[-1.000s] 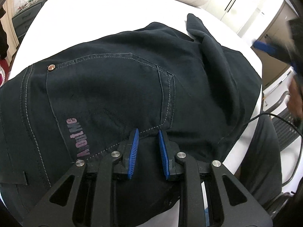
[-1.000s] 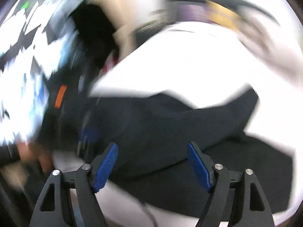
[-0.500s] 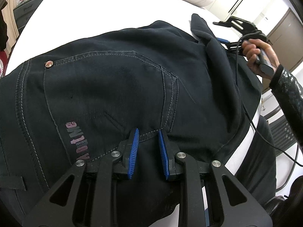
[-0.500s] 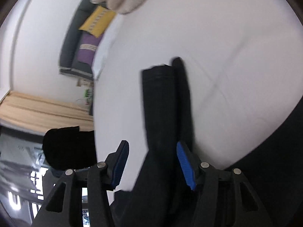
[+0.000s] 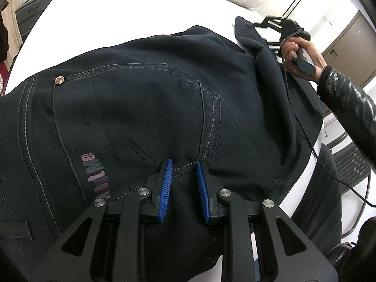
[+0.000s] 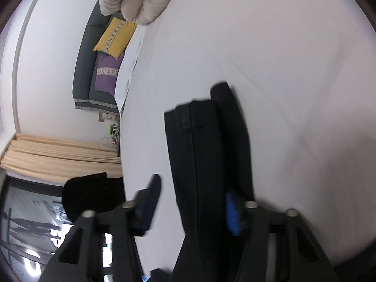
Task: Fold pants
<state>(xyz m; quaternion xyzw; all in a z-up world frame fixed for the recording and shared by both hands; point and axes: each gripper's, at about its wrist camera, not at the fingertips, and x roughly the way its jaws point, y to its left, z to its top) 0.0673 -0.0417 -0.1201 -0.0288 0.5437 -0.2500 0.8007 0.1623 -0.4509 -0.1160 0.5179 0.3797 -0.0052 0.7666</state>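
So the white bed (image 5: 122,16) is the work surface, and the dark pants (image 5: 145,98) lie spread across it, seat and back pocket facing up, flat enough to fold. The left gripper (image 5: 184,188) has its fingers narrow, pinching a ridge of fabric just below the pocket seam, probably to anchor that end. The right gripper (image 6: 190,208) has just been closing around the leg cuff (image 6: 202,127); left pad isn't touching yet, so no real grip.
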